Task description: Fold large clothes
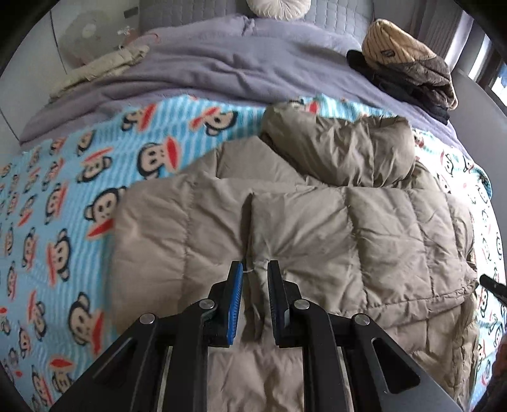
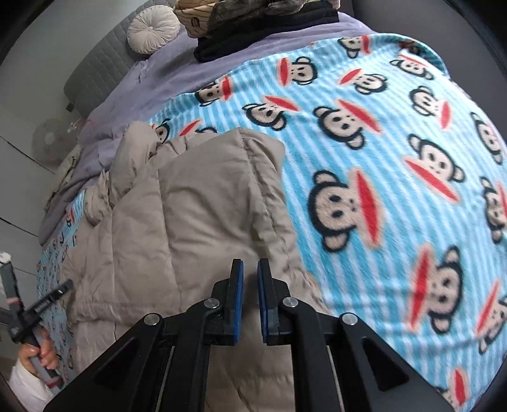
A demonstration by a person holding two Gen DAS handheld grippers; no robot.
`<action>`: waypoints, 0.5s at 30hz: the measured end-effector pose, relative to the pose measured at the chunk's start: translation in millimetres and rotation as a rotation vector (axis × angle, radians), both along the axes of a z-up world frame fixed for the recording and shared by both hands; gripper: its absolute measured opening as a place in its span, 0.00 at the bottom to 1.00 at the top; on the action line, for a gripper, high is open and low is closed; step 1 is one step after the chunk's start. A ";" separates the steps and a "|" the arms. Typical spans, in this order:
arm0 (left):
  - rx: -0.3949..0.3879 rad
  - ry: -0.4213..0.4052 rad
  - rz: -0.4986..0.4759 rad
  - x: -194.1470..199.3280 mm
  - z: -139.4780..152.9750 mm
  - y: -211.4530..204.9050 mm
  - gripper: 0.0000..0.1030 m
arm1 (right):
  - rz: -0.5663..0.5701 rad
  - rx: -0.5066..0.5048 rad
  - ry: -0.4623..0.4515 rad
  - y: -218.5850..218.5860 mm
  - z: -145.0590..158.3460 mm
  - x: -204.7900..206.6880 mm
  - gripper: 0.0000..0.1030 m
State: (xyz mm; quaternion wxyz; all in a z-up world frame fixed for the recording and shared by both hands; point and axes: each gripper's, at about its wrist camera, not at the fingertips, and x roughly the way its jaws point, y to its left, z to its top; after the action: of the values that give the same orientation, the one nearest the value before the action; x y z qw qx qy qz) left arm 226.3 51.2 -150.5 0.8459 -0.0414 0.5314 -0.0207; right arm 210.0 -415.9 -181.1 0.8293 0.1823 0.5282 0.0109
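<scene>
A large beige quilted jacket [image 1: 317, 228] lies partly folded on a blue monkey-print blanket [image 1: 63, 190], its hood bunched at the far end. My left gripper [image 1: 255, 269] is shut on a raised pinch of the jacket's near edge; the fabric ridge runs up between the blue pads. In the right wrist view the jacket [image 2: 190, 222] fills the left half, and my right gripper [image 2: 250, 264] is shut at its right near edge, with beige fabric in the narrow slot between the pads. A hand [image 2: 41, 351] holds the left gripper at the jacket's far left side.
A pile of folded clothes [image 1: 405, 63] sits at the bed's far right corner, on a grey-lilac duvet [image 1: 206, 63]. A round cream cushion [image 2: 153, 30] leans on the grey headboard. The blanket [image 2: 380, 158] spreads out right of the jacket.
</scene>
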 end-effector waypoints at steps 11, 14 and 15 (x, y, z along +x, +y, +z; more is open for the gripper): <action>0.032 0.009 -0.045 -51.5 -1.7 -23.9 1.00 | 0.008 0.058 0.043 9.2 -2.6 -38.4 0.15; 0.049 0.028 -0.042 -61.4 -4.7 -30.5 1.00 | 0.017 0.065 0.045 10.4 -1.9 -43.4 0.15; 0.054 0.029 -0.038 -64.4 -3.9 -31.6 1.00 | 0.021 0.068 0.045 10.7 -1.1 -45.1 0.15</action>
State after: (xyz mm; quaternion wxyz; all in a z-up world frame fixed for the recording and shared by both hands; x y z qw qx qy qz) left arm 161.9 19.6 -154.4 0.8383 -0.0087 0.5447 -0.0221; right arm 164.8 -405.2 -182.2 0.8102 0.2050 0.5480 0.0334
